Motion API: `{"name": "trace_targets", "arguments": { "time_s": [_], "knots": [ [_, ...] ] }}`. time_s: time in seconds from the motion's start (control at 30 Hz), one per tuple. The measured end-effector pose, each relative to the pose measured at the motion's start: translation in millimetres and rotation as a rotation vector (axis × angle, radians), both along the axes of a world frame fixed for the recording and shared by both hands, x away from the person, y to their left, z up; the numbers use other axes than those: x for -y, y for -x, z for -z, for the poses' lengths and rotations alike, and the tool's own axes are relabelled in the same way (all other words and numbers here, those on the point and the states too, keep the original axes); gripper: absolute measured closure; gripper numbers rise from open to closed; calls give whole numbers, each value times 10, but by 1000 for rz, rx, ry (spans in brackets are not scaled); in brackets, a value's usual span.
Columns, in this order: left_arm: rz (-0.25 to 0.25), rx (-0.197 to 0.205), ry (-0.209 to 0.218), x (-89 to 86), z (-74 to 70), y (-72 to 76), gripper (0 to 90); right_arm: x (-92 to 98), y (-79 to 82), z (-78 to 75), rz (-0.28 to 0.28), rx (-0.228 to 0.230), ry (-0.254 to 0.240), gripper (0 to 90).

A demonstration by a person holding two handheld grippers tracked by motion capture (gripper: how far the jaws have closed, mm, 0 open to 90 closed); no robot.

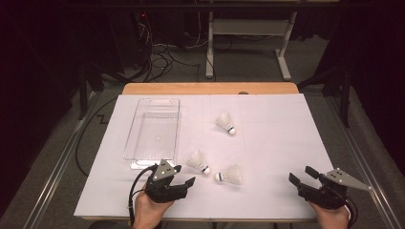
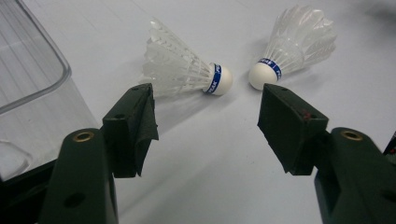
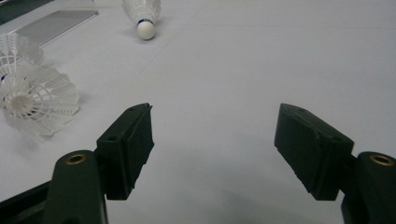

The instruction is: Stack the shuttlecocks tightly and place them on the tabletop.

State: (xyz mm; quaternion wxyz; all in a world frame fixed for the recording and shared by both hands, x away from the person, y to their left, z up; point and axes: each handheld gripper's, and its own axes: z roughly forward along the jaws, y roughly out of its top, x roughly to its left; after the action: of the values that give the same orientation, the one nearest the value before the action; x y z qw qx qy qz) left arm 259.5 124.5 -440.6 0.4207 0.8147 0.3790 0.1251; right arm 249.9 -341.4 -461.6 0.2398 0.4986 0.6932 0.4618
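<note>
Three white feather shuttlecocks lie on the white table sheet. One lies near the middle; two lie nearer me, one with a blue band and one beside it. In the left gripper view these two lie cork to cork just beyond the jaws. My left gripper is open and empty, close to the left of that pair. My right gripper is open and empty at the front right, with a shuttlecock off to its left and the far shuttlecock ahead.
An empty clear plastic tray stands on the left half of the sheet, just beyond my left gripper. The wooden table edge shows at the back; a desk frame and cables lie on the floor beyond.
</note>
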Motion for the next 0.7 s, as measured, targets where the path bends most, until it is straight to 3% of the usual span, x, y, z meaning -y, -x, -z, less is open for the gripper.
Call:
{"name": "trace_targets", "arguments": {
  "time_s": [0.4,0.7],
  "knots": [
    [-11,-49,-20,113,-45,-174,373,-2,-1,-2,-7,-3,-1,286],
    [-17,-40,-62,202,-141,-293,370,-4,0,-3,-8,-5,-3,286]
  ]
}}
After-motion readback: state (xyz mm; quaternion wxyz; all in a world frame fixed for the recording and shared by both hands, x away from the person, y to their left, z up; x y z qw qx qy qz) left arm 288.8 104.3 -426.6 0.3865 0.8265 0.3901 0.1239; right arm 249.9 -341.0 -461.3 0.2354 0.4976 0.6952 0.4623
